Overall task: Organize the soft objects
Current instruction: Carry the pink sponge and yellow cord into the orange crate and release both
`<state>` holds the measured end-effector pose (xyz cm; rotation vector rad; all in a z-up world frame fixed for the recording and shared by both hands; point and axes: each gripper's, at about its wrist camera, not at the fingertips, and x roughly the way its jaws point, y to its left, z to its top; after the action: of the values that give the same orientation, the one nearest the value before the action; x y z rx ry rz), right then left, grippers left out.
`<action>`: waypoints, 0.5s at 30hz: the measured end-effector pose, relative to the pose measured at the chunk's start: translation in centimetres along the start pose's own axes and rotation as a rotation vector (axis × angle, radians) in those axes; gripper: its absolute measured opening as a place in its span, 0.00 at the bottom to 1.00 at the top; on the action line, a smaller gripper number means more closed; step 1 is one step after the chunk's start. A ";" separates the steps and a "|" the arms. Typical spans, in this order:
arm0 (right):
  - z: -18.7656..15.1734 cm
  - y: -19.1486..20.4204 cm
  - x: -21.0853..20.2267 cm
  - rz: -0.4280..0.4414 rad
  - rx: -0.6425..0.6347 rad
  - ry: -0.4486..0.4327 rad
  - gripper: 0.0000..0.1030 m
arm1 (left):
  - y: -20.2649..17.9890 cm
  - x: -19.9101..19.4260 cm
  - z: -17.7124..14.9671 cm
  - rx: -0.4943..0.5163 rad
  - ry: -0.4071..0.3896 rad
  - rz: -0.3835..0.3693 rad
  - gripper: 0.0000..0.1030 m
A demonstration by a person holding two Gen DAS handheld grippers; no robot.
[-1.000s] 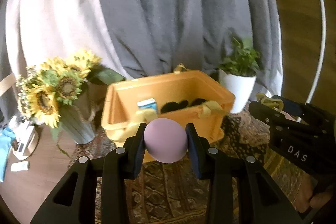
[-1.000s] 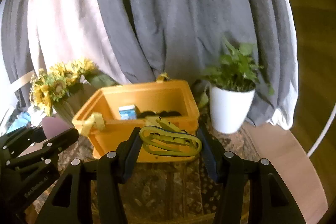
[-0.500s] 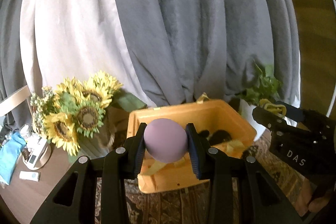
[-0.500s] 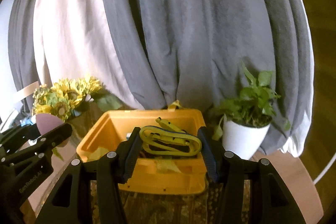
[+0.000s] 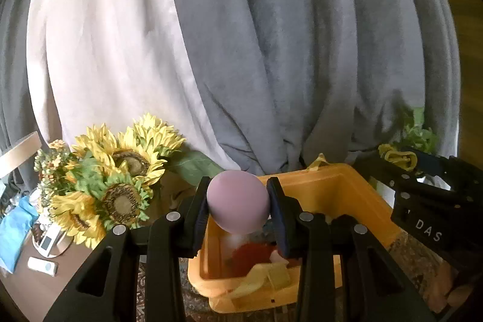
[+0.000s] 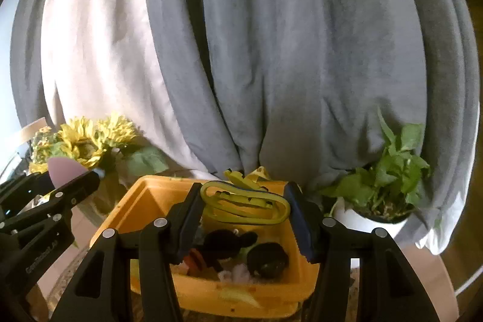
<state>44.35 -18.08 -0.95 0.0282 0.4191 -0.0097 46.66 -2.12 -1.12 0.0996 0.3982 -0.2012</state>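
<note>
My left gripper is shut on a round mauve soft ball, held above the near left part of the orange bin. My right gripper is shut on a folded yellow-green band, which hangs over the bin. Inside the bin lie dark plush items, something red and a pale fluffy piece. The left gripper with the ball also shows at the left edge of the right wrist view; the right gripper's band shows at the right of the left wrist view.
A sunflower bouquet stands left of the bin, a potted green plant in a white pot to its right. Grey and white drapery hangs behind. Small devices and a blue cloth lie far left on the wooden top.
Both grippers have moved forward and up toward the bin, from in front of it to above it, each still holding its object. The bin's contents now show from above.
</note>
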 end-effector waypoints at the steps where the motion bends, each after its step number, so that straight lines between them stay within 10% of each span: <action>1: 0.2 0.0 0.5 0.003 -0.001 0.006 0.54 | 0.0 0.5 0.1 -0.001 0.003 0.002 0.36; 15: 0.7 -0.7 7.6 0.012 -0.012 0.118 0.54 | -0.3 8.2 0.3 -0.001 0.163 -0.029 0.36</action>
<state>51.56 -18.86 -3.37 0.0195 0.5373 0.0061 54.12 -3.87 -4.10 0.1100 0.5621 -0.2226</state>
